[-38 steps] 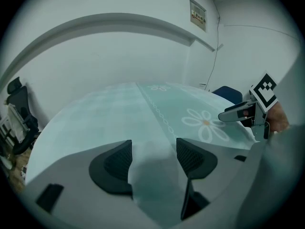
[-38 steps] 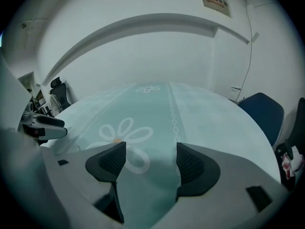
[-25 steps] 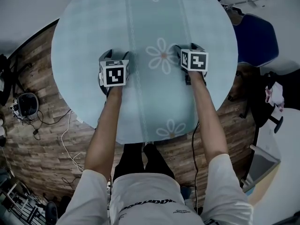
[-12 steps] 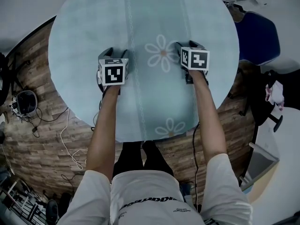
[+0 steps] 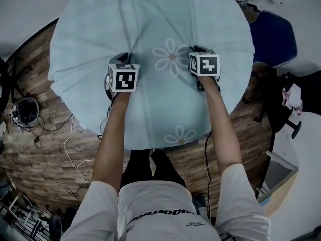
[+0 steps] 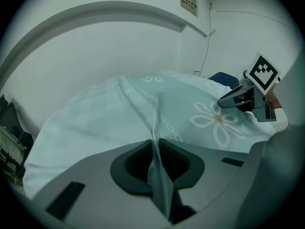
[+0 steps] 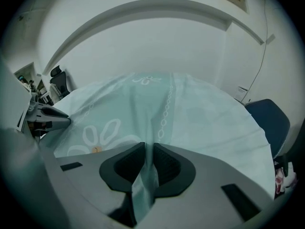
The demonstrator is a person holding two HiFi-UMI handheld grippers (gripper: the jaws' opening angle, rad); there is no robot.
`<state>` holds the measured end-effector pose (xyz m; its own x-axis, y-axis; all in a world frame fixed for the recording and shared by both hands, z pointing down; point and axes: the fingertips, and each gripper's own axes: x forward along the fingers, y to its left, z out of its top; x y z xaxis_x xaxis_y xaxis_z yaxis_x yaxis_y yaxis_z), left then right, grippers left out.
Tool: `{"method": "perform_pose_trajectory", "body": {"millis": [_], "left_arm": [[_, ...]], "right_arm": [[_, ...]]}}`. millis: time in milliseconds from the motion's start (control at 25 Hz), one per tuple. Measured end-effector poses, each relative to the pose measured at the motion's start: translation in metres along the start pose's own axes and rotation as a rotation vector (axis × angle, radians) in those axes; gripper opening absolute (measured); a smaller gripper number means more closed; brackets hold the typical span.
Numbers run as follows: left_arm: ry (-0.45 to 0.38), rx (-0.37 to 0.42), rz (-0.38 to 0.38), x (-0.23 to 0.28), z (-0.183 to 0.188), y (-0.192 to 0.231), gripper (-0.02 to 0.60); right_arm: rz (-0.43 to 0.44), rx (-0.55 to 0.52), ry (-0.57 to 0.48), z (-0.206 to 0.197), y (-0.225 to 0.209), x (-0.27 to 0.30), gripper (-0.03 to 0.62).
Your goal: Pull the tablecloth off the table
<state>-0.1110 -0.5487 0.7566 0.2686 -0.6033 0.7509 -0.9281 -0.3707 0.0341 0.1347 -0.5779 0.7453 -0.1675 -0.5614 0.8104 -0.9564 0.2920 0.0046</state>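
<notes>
A pale blue tablecloth point(image 5: 150, 29) with white daisies covers the round table. Both grippers rest on it side by side, and creases run outward from each. My left gripper point(image 5: 123, 60) is closing its jaws on a raised fold of the tablecloth point(image 6: 143, 104); the pads point(image 6: 167, 161) pinch the pleat at the left gripper point(image 6: 155, 149). My right gripper point(image 5: 203, 53) is closing too, and a fold of the tablecloth point(image 7: 157, 104) is clamped in the right gripper point(image 7: 148, 156). Each gripper view shows the other gripper to its side, the right gripper point(image 6: 243, 97) and the left gripper point(image 7: 45, 116).
A blue chair point(image 5: 273, 39) stands to the table's right, and a white surface point(image 5: 301, 185) sits at the lower right. Cables point(image 5: 70, 149) lie on the wooden floor point(image 5: 30, 149) at left. The person's legs are at the table's near edge.
Both sets of jaws have gone from wide open to pinched on the cloth. The cloth lay flat before; now it is gathered into folds at each gripper, and its left edge looks angular.
</notes>
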Motion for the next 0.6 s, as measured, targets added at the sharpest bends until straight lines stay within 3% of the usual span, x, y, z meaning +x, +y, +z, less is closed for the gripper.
{"method": "perform_pose_trajectory", "body": {"millis": [160, 320, 600], "left_arm": [[-0.001, 0.018, -0.013, -0.002, -0.003, -0.009, 0.018], [-0.018, -0.033, -0.039, -0.010, -0.009, -0.014, 0.017], [-0.005, -0.045, -0.063, -0.034, -0.030, -0.026, 0.016]], "right_arm": [[0.004, 0.007, -0.005, -0.006, 0.004, -0.005, 0.034], [0.008, 0.022, -0.004, -0.015, 0.009, -0.012, 0.032], [0.028, 0.041, -0.024, -0.045, 0.018, -0.042, 0.032]]}}
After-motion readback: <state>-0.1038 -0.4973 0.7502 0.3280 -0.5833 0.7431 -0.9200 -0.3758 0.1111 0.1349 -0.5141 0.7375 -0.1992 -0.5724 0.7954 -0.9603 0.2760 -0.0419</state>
